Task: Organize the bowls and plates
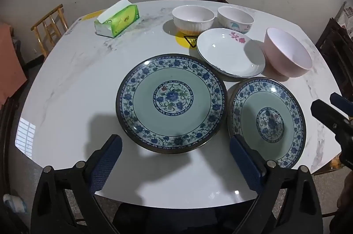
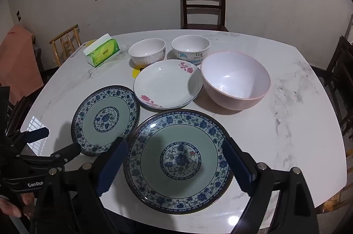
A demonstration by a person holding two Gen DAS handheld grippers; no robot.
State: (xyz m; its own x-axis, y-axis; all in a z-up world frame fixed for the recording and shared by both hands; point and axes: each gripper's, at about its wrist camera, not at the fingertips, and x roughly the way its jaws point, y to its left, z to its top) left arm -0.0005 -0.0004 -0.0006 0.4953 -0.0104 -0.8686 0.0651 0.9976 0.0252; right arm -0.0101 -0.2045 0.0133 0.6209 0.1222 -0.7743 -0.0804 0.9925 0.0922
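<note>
Both grippers hang above the near edge of the marble table [image 1: 66,84], jaws spread wide and holding nothing. The left gripper [image 1: 175,159] faces one blue patterned plate [image 1: 171,103], the right gripper [image 2: 174,164] the other [image 2: 178,160]. Behind them stand a white flowered plate [image 2: 167,84], a pink bowl [image 2: 236,82] and two white bowls [image 2: 147,54].

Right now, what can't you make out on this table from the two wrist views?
- Cartoon bowl: small print under "Dog", too small, right wrist view.
- Tissue box: label blurred, both views.
- White floral plate: possibly two stacked, unclear.
- Yellow sticker: mostly covered by dishes.
</note>
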